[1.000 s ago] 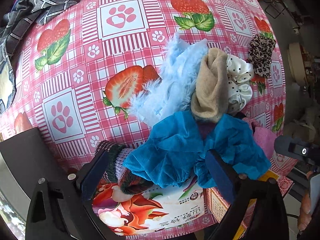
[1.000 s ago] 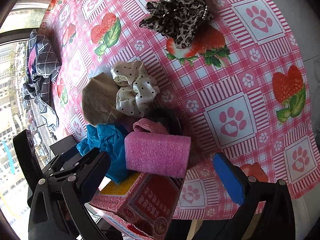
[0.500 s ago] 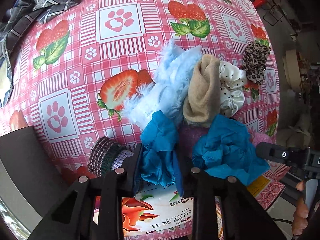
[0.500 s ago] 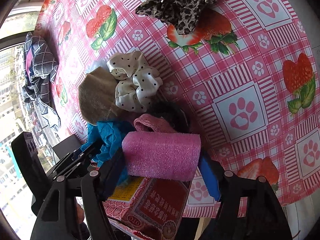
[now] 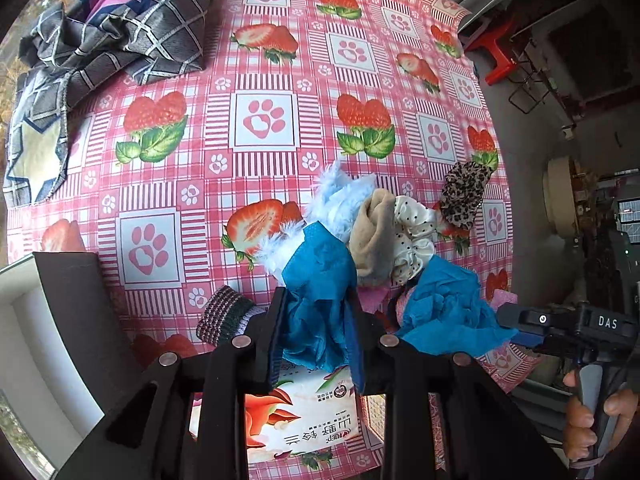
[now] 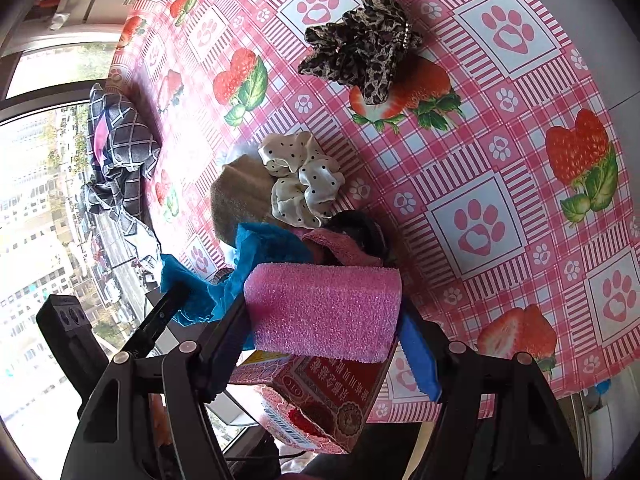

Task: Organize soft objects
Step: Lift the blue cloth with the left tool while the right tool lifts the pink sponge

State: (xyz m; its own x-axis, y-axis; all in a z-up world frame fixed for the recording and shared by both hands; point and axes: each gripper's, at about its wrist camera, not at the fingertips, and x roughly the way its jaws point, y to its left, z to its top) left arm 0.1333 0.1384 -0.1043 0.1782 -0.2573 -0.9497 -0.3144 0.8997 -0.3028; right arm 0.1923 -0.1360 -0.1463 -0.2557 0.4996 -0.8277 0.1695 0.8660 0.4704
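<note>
A heap of soft things lies at the near edge of the pink strawberry tablecloth (image 5: 260, 120). My left gripper (image 5: 316, 332) is shut on a bunch of the blue crinkled cloth (image 5: 320, 280), lifted off the heap; the rest of that blue cloth (image 5: 444, 312) trails to the right. Behind it lie pale blue fluff (image 5: 340, 200), a tan cloth (image 5: 376, 232) and a white dotted scrunchie (image 5: 416, 232). My right gripper (image 6: 324, 320) is shut on the pink foam sponge (image 6: 324, 308), held above a red box (image 6: 320, 396). The blue cloth (image 6: 256, 252) shows beside it.
A leopard-print scrunchie (image 6: 360, 52) lies apart on the cloth. A dark checked fabric (image 5: 120, 28) is piled at the far left. A striped knit piece (image 5: 224, 312) and a flowered box (image 5: 296, 428) sit under my left gripper. A hand (image 5: 592, 420) holds the other gripper's handle.
Both grippers went from open to shut, the left on the blue cloth, the right on the pink sponge. The left has since risen, drawing the cloth up; the right lifted slightly.
</note>
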